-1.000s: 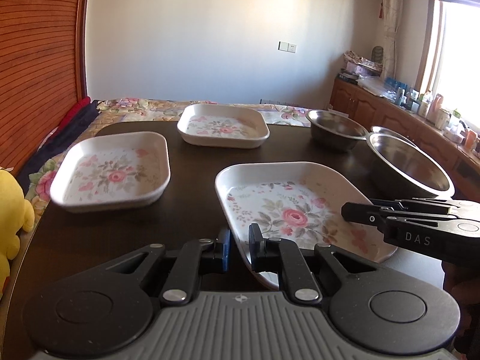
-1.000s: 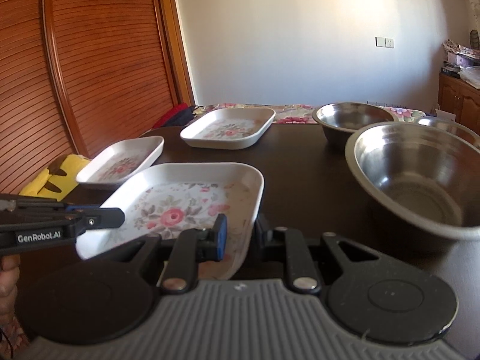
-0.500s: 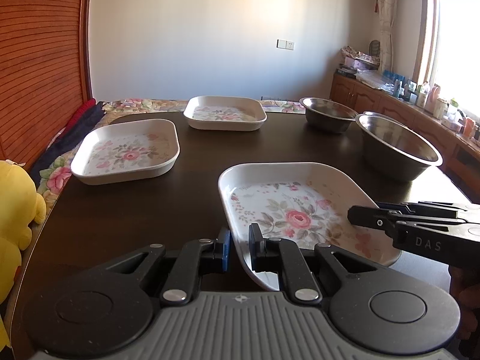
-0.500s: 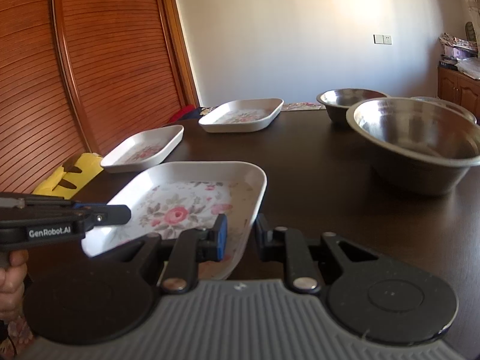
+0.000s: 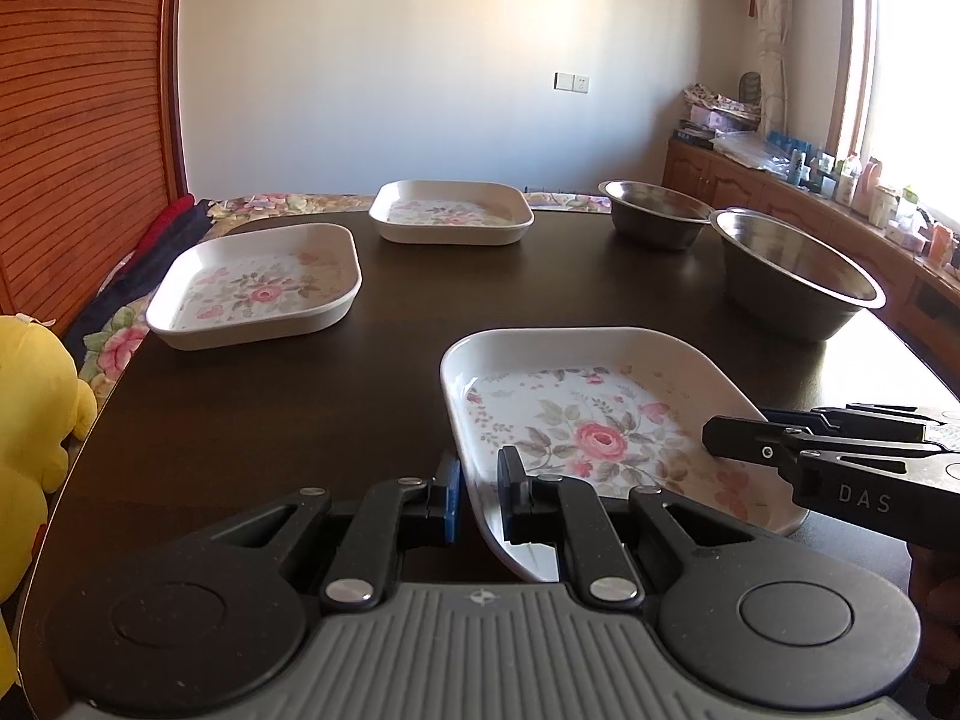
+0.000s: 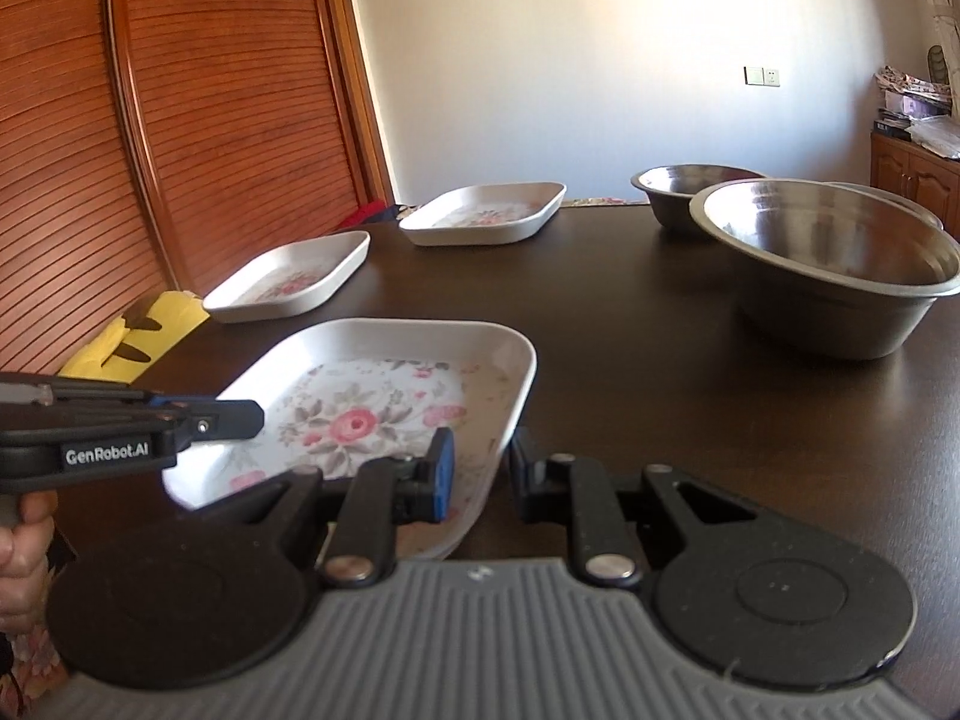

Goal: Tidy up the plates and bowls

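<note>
Markings: the right gripper [image 5: 714, 438], seen side-on from the left wrist camera, is showing "DAS" in pale letters on its black body; the left gripper [image 6: 255, 417], seen from the right wrist camera, is carrying a "GenRobot.AI" label.

Held item: a square floral plate [image 5: 600, 420], white with a pink rose print, is being held over the near part of the dark wooden table [image 5: 390, 360]. The left gripper is pinching the plate's near left rim between narrowly spaced fingers, one blue pad [image 5: 450, 495] outside the wall and one inside. The right gripper is clamping the plate's near right rim likewise, with a blue pad [image 6: 443, 474] inside and a black finger outside.

Other stock on the table: a second floral plate [image 5: 258, 288] is sitting at the left side; a third floral plate [image 5: 450, 213] is lying at the far edge. A large steel bowl [image 5: 792, 276] is standing to the right, with a smaller steel bowl [image 5: 654, 213] just behind it.

Off the table: a yellow plush toy [image 5: 30, 408] is resting at the left edge. A hand [image 6: 24, 558] is gripping the left gripper's handle.
</note>
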